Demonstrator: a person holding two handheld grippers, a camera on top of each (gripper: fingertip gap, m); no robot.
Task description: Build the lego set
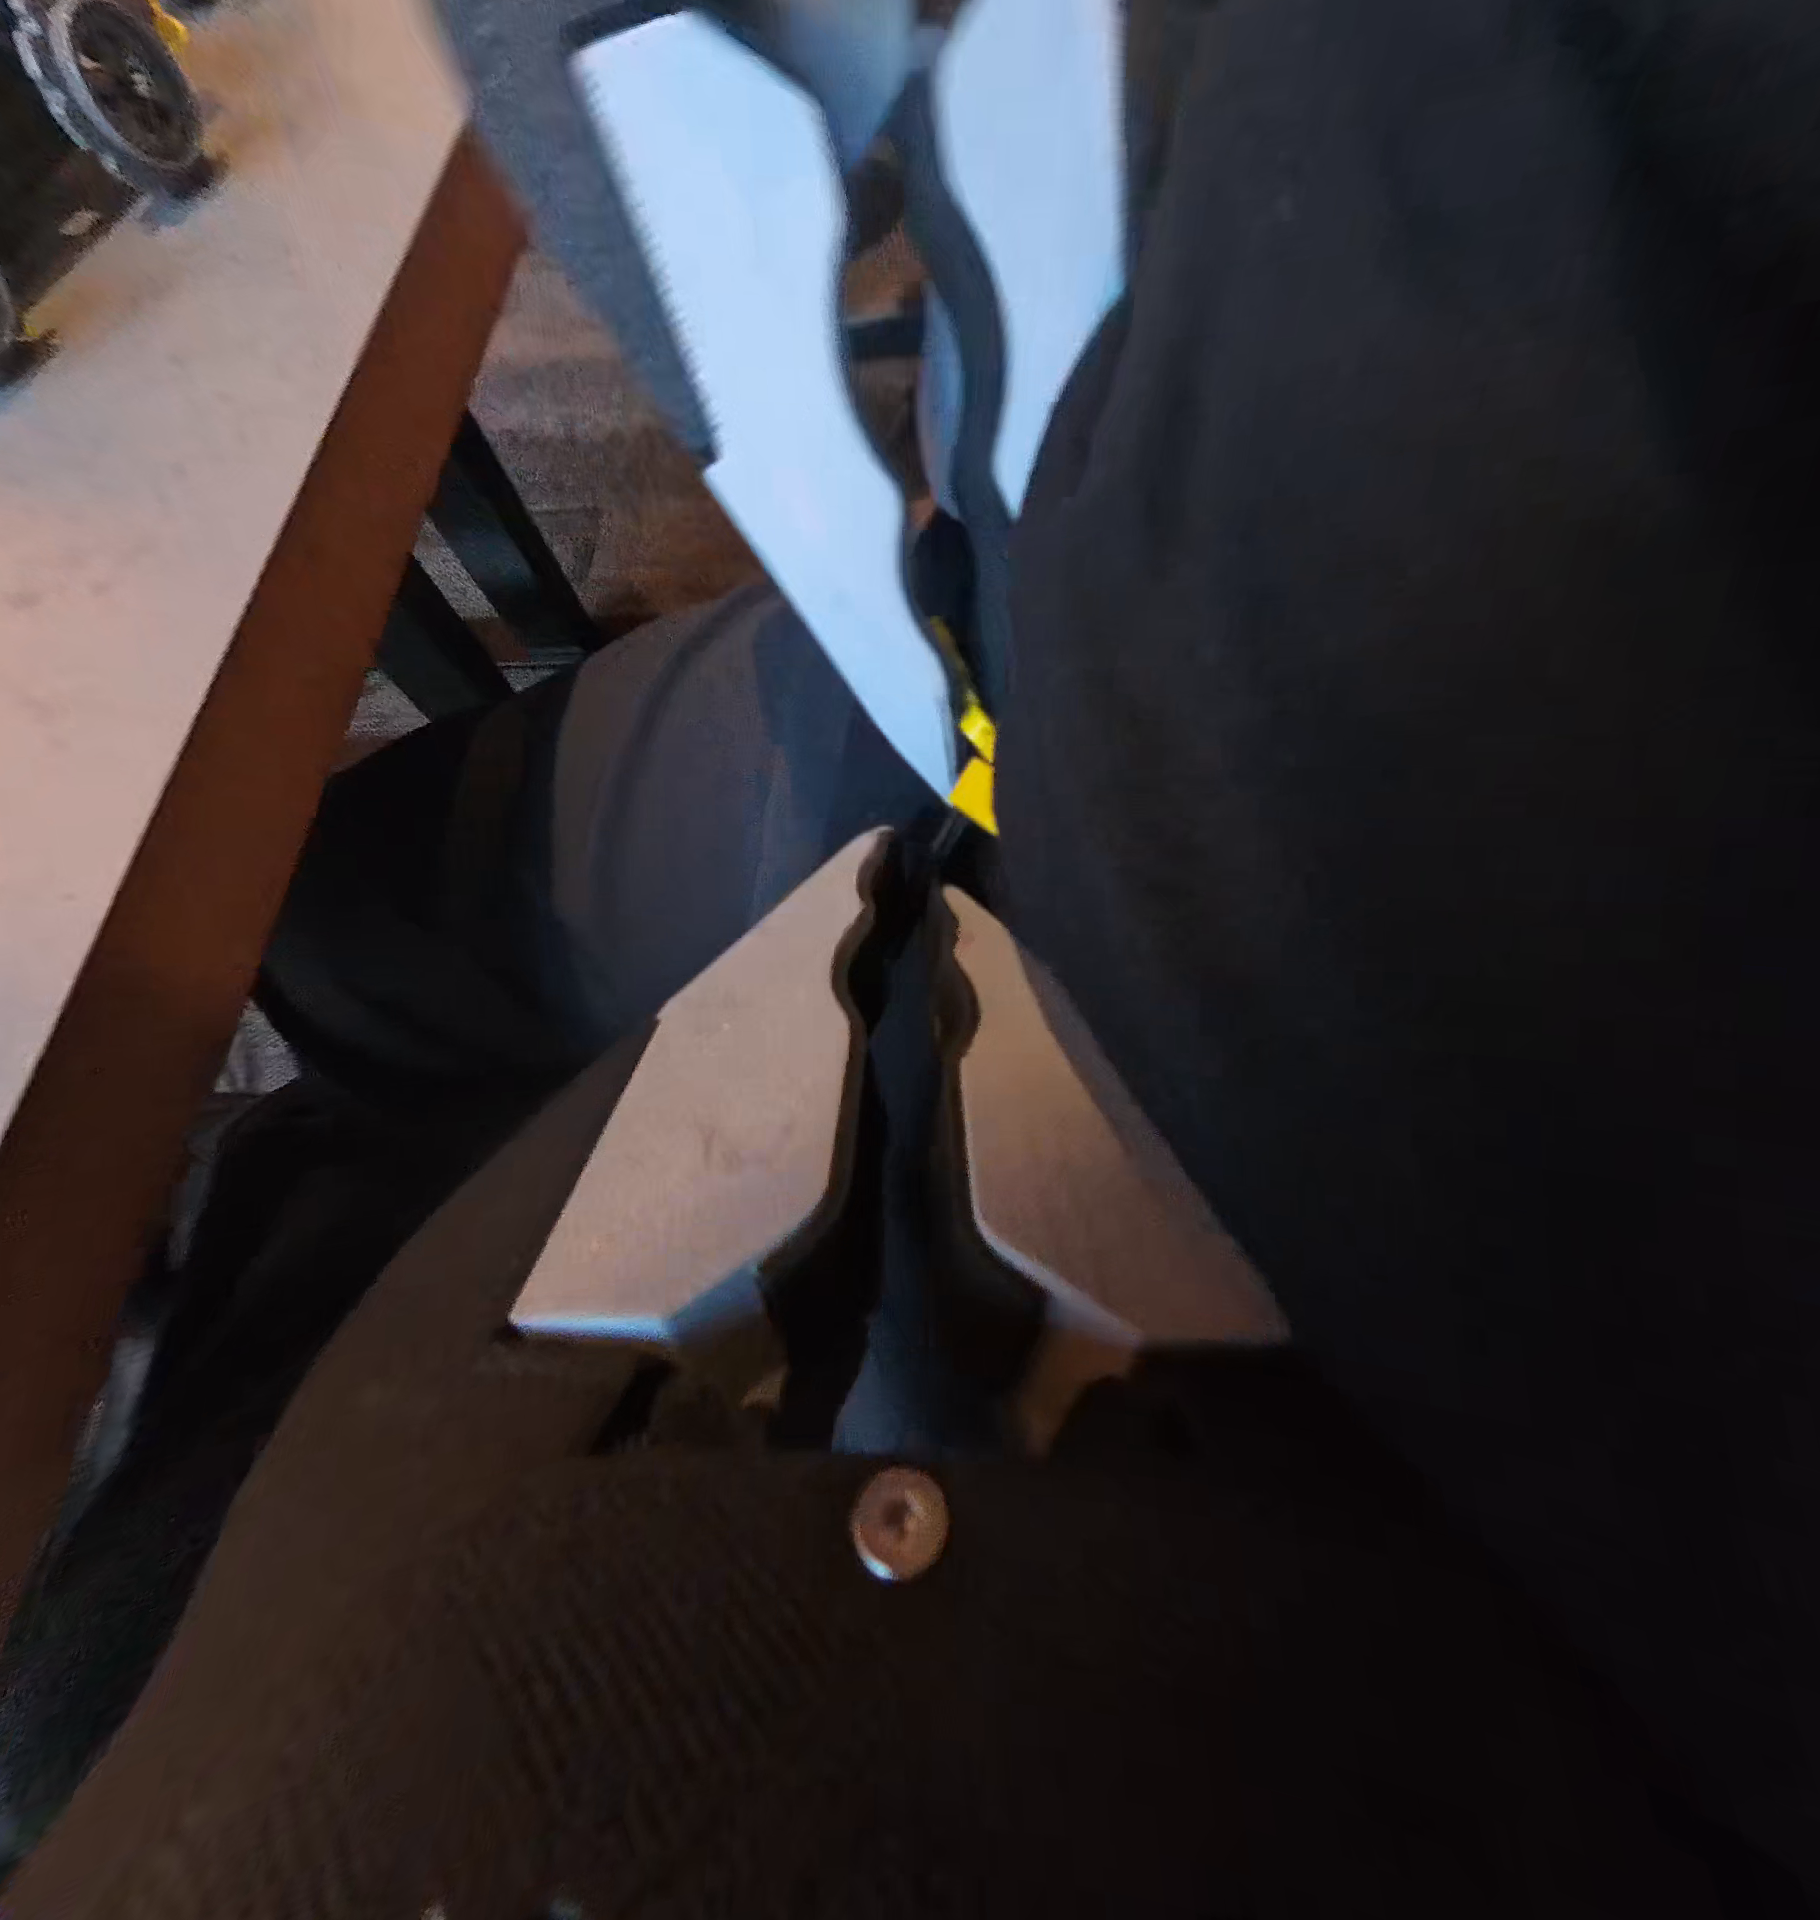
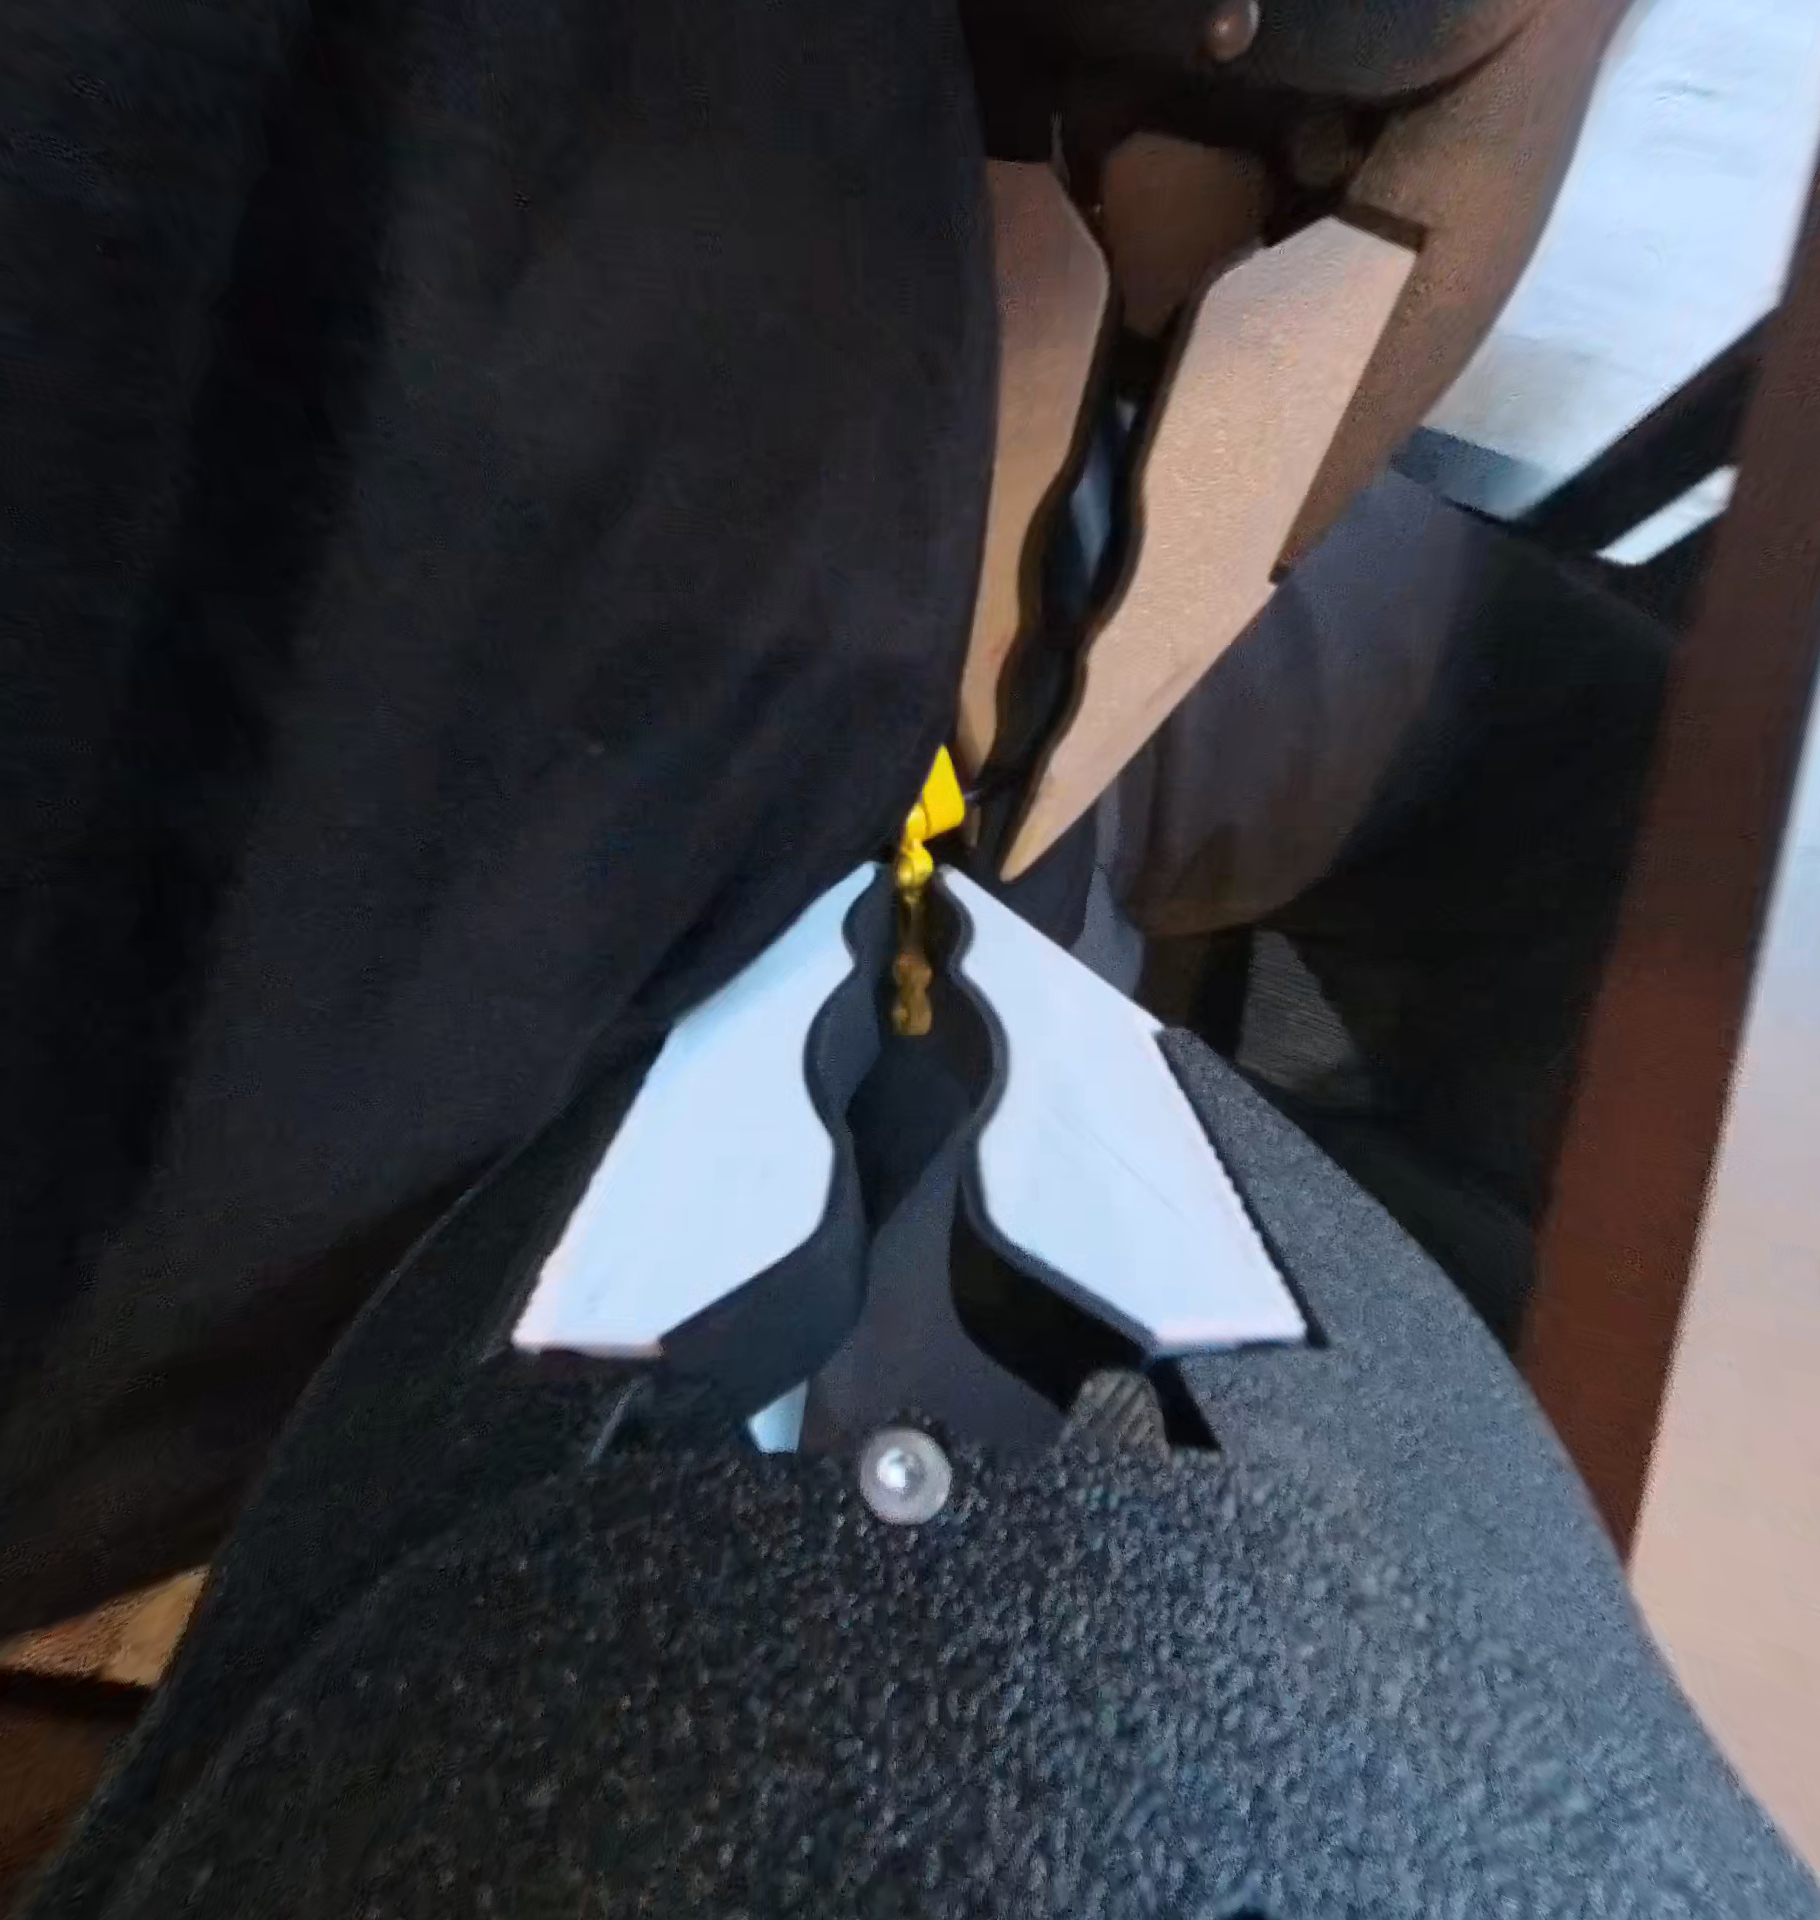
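At the far left of the left wrist view stands a wheeled device (image 1: 75, 135), dark and blurred, on the floor. Next to it runs the pale worktop (image 1: 127, 499) with a red-brown edge. Below that edge a grey-clad leg (image 1: 615, 831) of a person shows, seated beside the worktop.

The left gripper (image 1: 911, 847) sits at centre, its jaws pressed together on a thin dark cord or fabric edge just below a yellow tag (image 1: 973, 795). The right gripper (image 1: 953, 665) reaches in from above, tip to tip with the left one, and meets it at the tag.

The black garment (image 1: 1457, 727) fills the right side, touching both grippers.

In the right wrist view the garment (image 2: 418, 623) fills the left side. The right gripper (image 2: 911, 878) has its jaws pinching a small brass-coloured zip pull (image 2: 911, 977) that hangs below the yellow tag (image 2: 937, 784). The left gripper (image 2: 1010, 831) enters from the upper right, jaws closed.
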